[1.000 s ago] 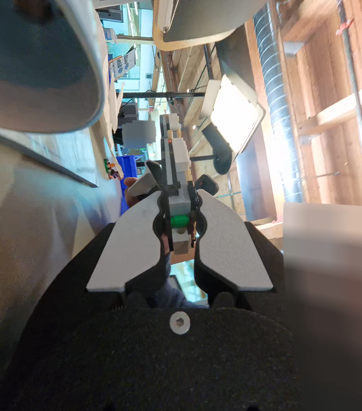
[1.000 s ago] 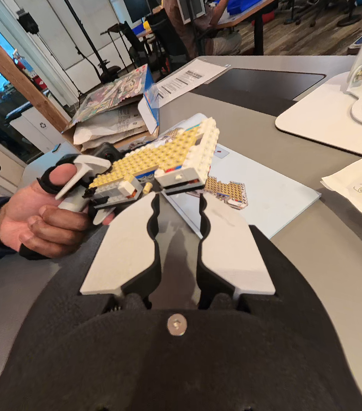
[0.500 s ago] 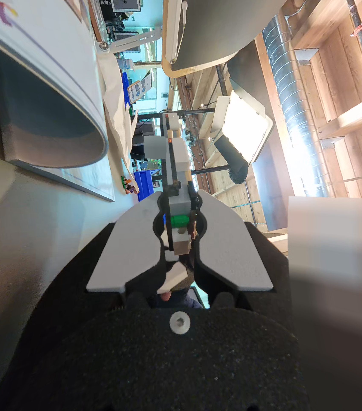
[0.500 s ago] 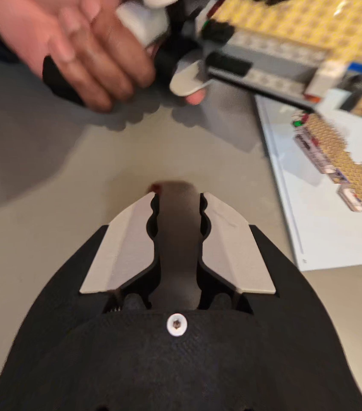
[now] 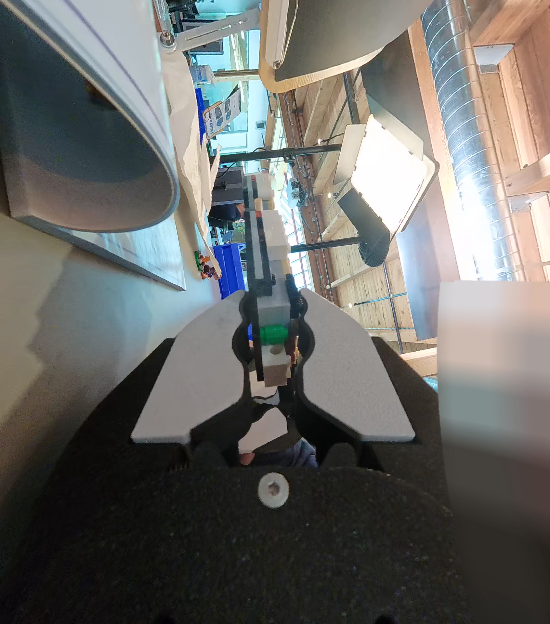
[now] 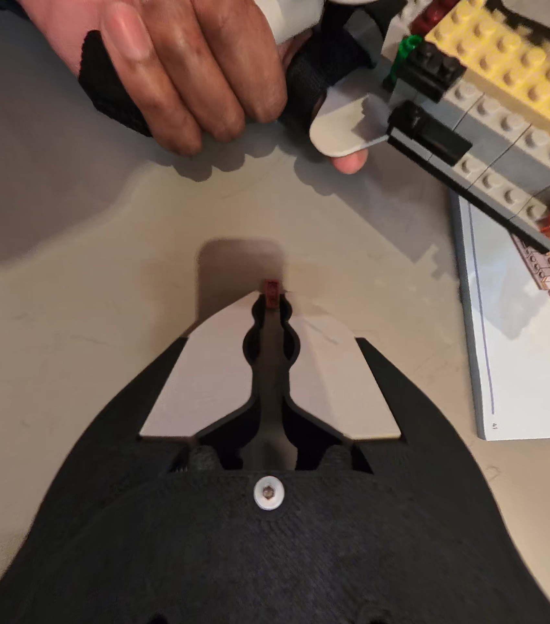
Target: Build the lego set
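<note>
Left wrist view: the left gripper [image 5: 272, 304] is clamped on a brick model [image 5: 268, 270] of grey, black and white parts, both pads pressed against its sides; the model runs toward 12 o'clock. A curled booklet [image 5: 81, 135] lies at 10 o'clock.

Right wrist view: the right gripper [image 6: 272, 297] pinches a small red brick [image 6: 272, 297] at its tips, over the beige table [image 6: 64, 304]. A hand [image 6: 182, 67] sits at 11 o'clock, the tan-studded model at 1 o'clock, an instruction sheet [image 6: 520, 354] at 3 o'clock.
</note>
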A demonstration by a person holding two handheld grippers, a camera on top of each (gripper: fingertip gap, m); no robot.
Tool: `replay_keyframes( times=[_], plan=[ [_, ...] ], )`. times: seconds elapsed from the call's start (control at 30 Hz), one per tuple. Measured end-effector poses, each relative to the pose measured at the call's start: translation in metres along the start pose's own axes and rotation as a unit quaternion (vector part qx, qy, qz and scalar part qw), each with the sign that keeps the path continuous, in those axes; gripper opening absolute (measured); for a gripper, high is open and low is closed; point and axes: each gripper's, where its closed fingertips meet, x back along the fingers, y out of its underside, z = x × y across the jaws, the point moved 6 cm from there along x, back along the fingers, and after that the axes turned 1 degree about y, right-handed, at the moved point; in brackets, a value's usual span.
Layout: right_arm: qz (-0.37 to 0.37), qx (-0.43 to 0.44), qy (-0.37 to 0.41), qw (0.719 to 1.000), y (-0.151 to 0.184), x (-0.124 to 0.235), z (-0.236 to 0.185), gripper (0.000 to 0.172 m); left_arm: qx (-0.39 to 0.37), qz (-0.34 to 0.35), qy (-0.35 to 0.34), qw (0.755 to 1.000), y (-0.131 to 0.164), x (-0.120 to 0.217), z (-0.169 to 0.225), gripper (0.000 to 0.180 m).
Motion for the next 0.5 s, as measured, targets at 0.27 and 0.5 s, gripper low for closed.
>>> replay_keyframes(
  times=[0.27,0.5],
  plan=[
    [0.066,-0.027,-0.037,0.997,-0.011,0.025,0.005,0.010,0.000,-0.020,-0.005,1.000,0.005,-0.003,-0.003,0.025],
    [0.045,-0.033,-0.008,0.998,0.001,0.031,0.018,0.024,-0.004,-0.030,-0.005,1.000,0.008,-0.004,-0.003,0.025]
  ],
)
